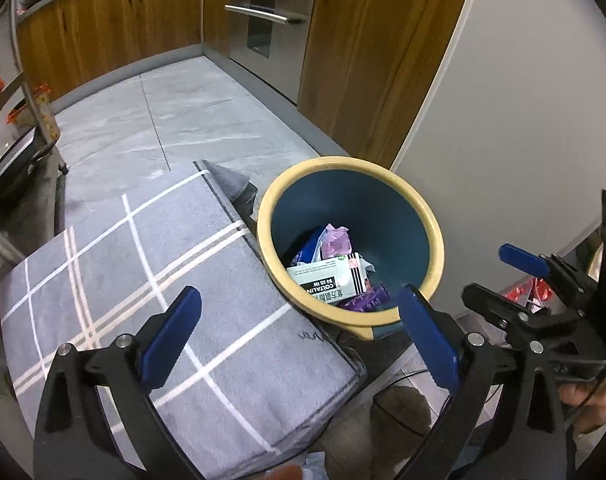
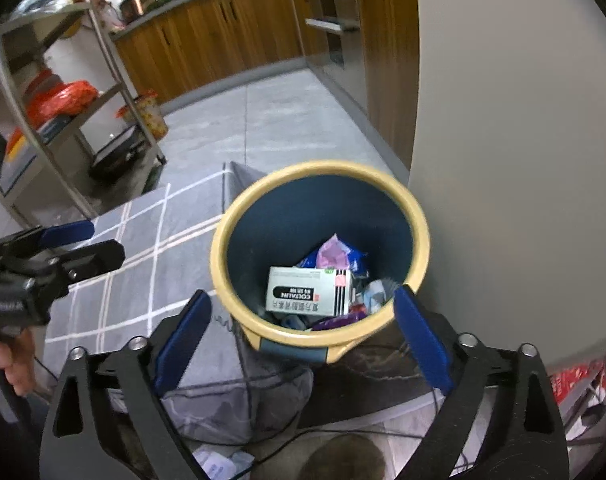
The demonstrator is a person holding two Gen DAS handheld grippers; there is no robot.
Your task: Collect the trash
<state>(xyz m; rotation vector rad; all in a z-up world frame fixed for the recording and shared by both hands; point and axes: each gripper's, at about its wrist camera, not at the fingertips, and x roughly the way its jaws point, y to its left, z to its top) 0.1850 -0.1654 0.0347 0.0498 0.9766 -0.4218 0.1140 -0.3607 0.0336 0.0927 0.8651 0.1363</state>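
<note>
A blue bin with a cream rim (image 1: 383,168) (image 2: 239,216) stands on the floor beside a table covered with a grey checked cloth (image 1: 143,280) (image 2: 143,240). Inside lie a white medicine box (image 1: 327,280) (image 2: 303,290), a pink wrapper (image 1: 337,240) (image 2: 335,254) and purple and blue wrappers. My left gripper (image 1: 299,320) is open and empty above the cloth's edge, left of the bin. My right gripper (image 2: 303,324) is open and empty above the bin's near rim; it also shows in the left wrist view (image 1: 503,276). The left gripper shows in the right wrist view (image 2: 83,244).
A grey wall panel (image 2: 503,160) stands right of the bin. Wooden cabinets (image 1: 103,20) and an oven (image 1: 271,12) line the far side of the tiled floor (image 1: 183,112). A metal shelf rack (image 2: 63,120) with orange bags stands at left. Cables (image 2: 383,360) lie under the bin.
</note>
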